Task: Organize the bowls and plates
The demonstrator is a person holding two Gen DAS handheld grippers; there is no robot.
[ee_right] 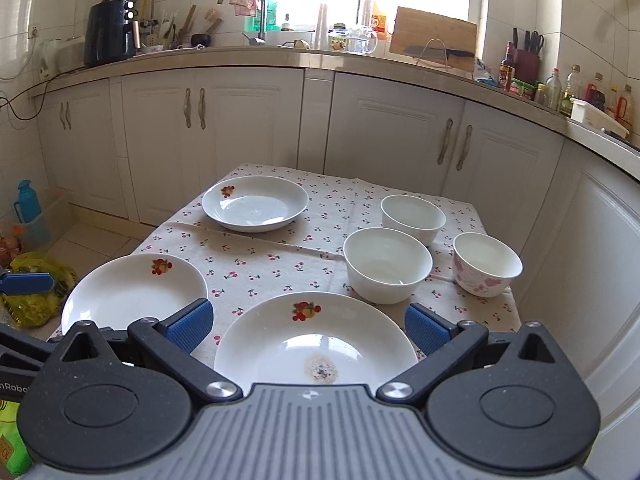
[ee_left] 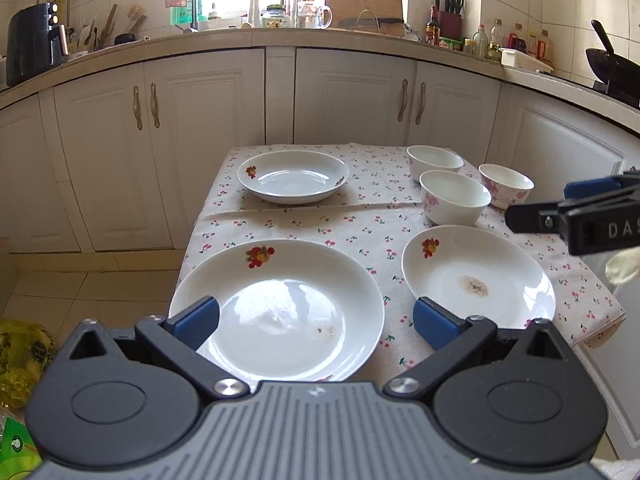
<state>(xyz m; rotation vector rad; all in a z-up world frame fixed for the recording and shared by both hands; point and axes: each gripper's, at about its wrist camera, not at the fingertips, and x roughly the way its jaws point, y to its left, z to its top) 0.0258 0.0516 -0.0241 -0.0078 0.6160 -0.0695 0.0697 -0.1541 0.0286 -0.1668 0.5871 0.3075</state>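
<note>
1. White crockery is spread over my cherry-print tablecloth (ee_right: 256, 264): three shallow plates and three bowls, all upright and none stacked.
2. My left gripper (ee_left: 316, 320) is released, its blue pads spread wide and hovering above the near-left plate (ee_left: 280, 312); that plate sits at the table's near-left corner and carries a small fruit motif on its far rim.
3. My right gripper (ee_right: 308, 326) is released too, jaws apart on either side of the stained plate (ee_right: 316, 344), which lies at the near edge on the right with a brownish dried patch in its middle. I cannot tell whether the pads touch its rim.
4. From the left wrist view, that right gripper also shows from the side at the right edge, with a pale gloved fingertip (ee_left: 622, 266) of the person just below it.
5. Far plate (ee_left: 293, 176) rests alone toward the back left of the table, well apart from the two near ones.
6. Nearest bowl (ee_right: 387, 265), plain white from the right wrist view, stands just beyond the stained plate; behind it is the far bowl (ee_right: 413, 218), very close to it.
7. Pink-flowered bowl (ee_right: 487, 263) stands near the table's right edge, beside the nearest bowl but apart from it.
8. Cream kitchen cabinets (ee_right: 248, 120) run behind the table under a cluttered counter.
</note>
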